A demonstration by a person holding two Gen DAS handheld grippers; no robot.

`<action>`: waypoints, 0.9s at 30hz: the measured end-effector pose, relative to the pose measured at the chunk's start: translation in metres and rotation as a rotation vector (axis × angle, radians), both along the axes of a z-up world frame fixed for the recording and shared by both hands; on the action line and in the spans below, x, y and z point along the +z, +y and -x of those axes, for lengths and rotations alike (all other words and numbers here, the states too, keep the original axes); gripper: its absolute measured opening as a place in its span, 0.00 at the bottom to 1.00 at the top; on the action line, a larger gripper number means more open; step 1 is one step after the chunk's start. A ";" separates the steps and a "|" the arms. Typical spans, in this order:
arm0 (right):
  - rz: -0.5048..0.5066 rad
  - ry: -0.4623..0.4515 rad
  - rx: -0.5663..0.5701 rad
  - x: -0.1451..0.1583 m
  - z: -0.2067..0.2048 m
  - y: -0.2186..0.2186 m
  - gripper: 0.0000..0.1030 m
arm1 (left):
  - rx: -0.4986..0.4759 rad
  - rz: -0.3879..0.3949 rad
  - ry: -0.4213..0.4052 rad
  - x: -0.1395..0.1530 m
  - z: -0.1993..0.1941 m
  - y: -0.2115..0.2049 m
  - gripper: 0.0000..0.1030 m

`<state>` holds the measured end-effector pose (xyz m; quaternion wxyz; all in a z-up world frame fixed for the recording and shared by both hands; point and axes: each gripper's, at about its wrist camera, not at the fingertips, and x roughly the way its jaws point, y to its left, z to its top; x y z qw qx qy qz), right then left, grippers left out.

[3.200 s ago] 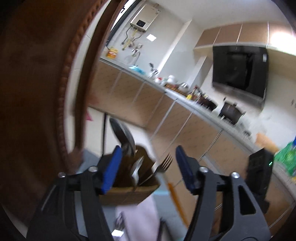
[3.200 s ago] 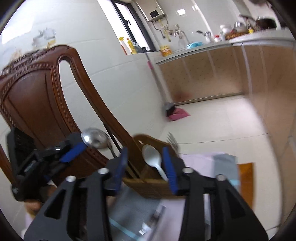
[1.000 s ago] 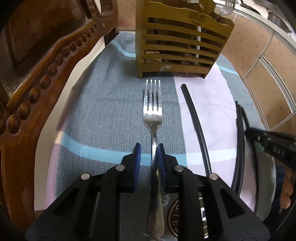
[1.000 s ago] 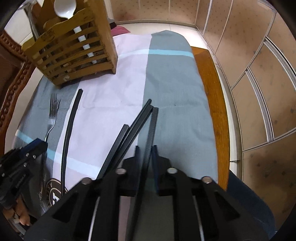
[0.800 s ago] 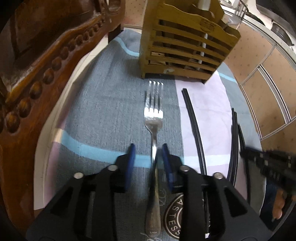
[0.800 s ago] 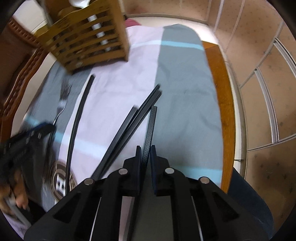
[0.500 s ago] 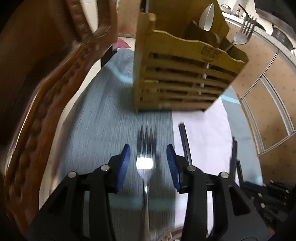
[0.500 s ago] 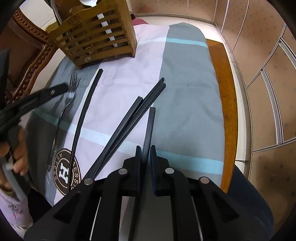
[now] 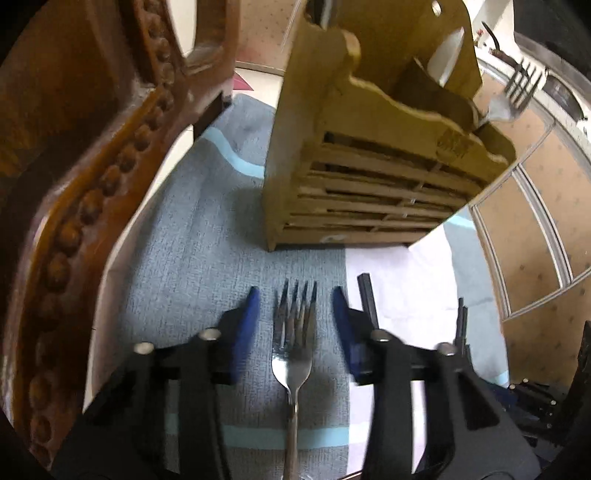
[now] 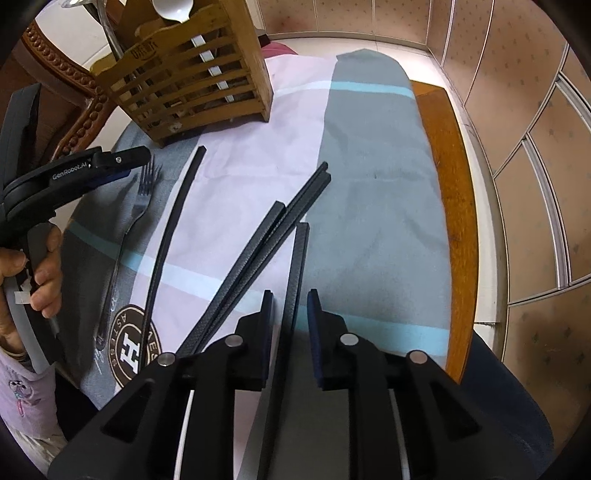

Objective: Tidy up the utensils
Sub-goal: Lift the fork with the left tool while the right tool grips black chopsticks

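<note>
The fork lay flat on the grey part of the cloth that covered the worktop, its tines pointing toward the slatted wooden utensil holder just beyond it. The left tool hung over the fork's head with its blue pads spread, one on each side of the tines and clear of them; its jaws had just been closing a little with the fork between them, unpinched. Just right of the fork a single black chopstick lay on the pink part of the cloth, and further right a pair of black chopsticks lay side by side. Another black chopstick ran between the fingers of the right tool, whose jaws had just been opening; the pads stood apart from it on both sides. The holder carried a white spoon and another fork. A carved wooden chair stood at the left, and a hand held the left tool's grip.
</note>
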<state>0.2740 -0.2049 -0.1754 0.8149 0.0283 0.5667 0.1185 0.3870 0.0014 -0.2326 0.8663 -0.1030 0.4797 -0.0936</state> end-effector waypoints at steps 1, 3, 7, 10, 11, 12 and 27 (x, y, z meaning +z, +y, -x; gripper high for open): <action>0.002 -0.004 -0.001 0.000 0.000 0.001 0.18 | -0.006 -0.009 -0.002 -0.001 -0.003 -0.005 0.34; 0.000 -0.005 -0.001 0.000 0.000 0.002 0.18 | -0.023 -0.027 -0.007 -0.003 -0.007 -0.018 0.33; -0.006 -0.005 -0.002 0.000 0.001 0.001 0.18 | -0.023 -0.045 0.001 -0.010 -0.013 -0.023 0.21; -0.015 -0.006 -0.007 0.000 0.002 -0.002 0.18 | -0.016 -0.037 -0.018 -0.009 -0.010 -0.029 0.20; -0.019 -0.007 -0.010 0.000 0.003 -0.003 0.18 | -0.019 -0.033 -0.030 -0.006 -0.007 -0.030 0.20; -0.021 -0.008 -0.011 0.000 0.003 -0.004 0.18 | -0.017 -0.029 -0.040 -0.003 -0.003 -0.029 0.20; 0.007 -0.027 -0.048 0.006 -0.009 -0.007 0.18 | -0.028 0.002 -0.185 0.043 0.035 -0.014 0.04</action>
